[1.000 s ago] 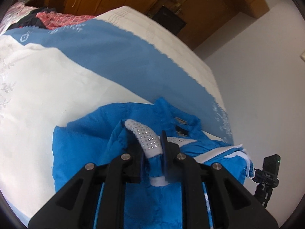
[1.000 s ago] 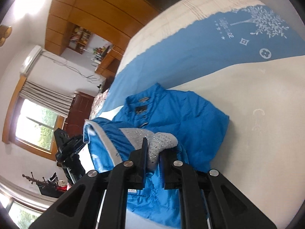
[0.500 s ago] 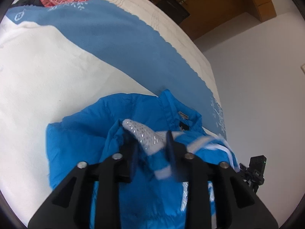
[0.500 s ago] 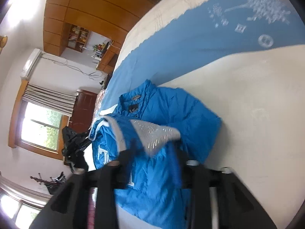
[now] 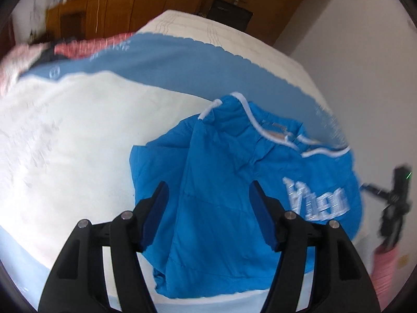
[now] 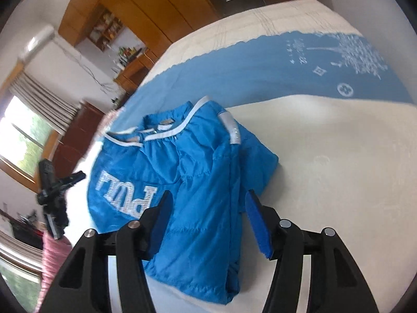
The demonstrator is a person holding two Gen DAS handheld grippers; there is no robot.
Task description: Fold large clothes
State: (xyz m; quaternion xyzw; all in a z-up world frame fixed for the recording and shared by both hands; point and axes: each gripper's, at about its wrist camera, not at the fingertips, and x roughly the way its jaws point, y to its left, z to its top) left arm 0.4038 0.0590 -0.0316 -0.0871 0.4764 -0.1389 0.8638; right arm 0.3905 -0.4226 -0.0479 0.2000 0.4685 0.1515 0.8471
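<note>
Blue jacket (image 5: pixel 221 187) lies folded near the bed (image 5: pixel 78 130) edge; tools apart.

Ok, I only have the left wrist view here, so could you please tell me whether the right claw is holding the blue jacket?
Observer: No. The right claw is open. Its jaws have just been opening and its pads press on nothing. The blue jacket lies on the bed beneath it.
Operator: Thank you. Does the jacket carry any trim that my view misses?
Observer: Yes, a grey reflective strip with small dots lies on top of the jacket, just beside the white piping.
</note>
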